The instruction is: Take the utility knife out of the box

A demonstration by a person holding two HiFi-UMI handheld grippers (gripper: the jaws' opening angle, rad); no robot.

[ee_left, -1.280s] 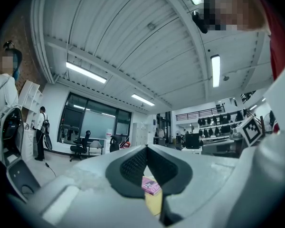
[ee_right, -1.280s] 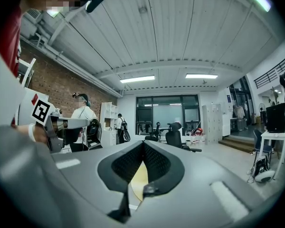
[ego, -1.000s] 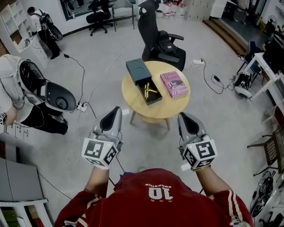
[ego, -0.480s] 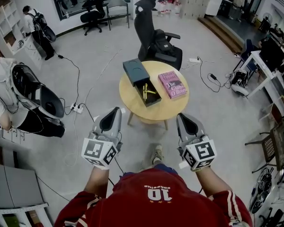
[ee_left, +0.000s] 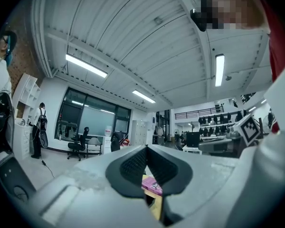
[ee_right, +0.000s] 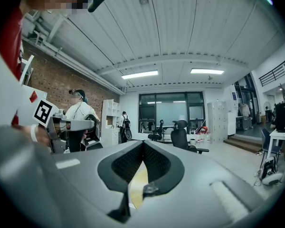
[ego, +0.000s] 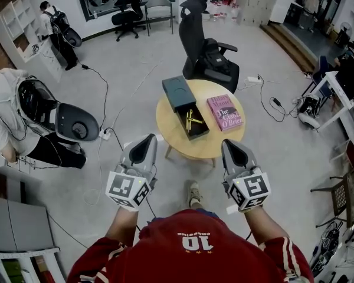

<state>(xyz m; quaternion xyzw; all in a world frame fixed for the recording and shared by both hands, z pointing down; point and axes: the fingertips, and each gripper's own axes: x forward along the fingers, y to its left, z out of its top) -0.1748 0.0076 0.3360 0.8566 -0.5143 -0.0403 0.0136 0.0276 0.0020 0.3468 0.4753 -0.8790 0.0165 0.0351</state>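
The left tongs (ego: 146, 140) and right tongs (ego: 230, 144), closed on nothing, are carried level short of the tabletop (ego: 176, 137), where the open box (ego: 204, 129) exposes the yellow utility knife (ego: 192, 121) for reaching.

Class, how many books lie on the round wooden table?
1. The pink book lies on the table's right side, beside the open box; none seems hidden.

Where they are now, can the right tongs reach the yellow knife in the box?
Probably not yet: right tongs are shut, short of the table; the open box leaves the knife uncovered.
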